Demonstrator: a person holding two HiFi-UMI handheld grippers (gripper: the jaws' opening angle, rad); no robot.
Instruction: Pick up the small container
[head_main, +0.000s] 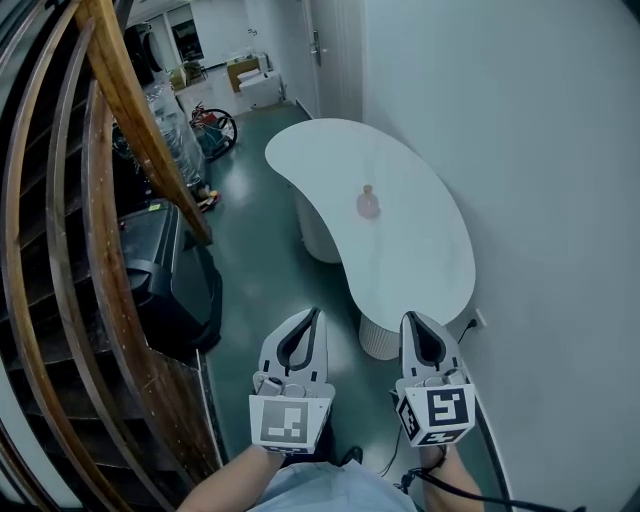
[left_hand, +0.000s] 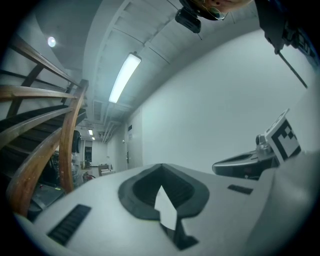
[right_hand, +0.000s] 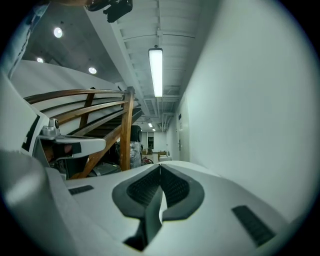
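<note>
Both claws are closed and empty: the left gripper (head_main: 317, 314) has its dark pads meeting at the tips with nothing between them, and the right gripper (head_main: 411, 319) has its 2 jaws pressed together the same way.

The small container (head_main: 368, 203) is a pale, translucent, faintly pinkish bottle with a rounded body and a narrower top. It stands upright and alone near the middle of a white kidney-shaped table (head_main: 425, 262), which sits against the white wall (head_main: 540, 150). It is well apart from both grippers, ahead of them and roughly in line with the gap between the 2.

From the head view, 2 forearms enter at the bottom edge and hold the grippers side by side, close but not touching, over the green floor (head_main: 262, 262). Both point forward, about level, toward the near end of the table. A wooden stair rail (head_main: 128, 100) curves along the left.
</note>
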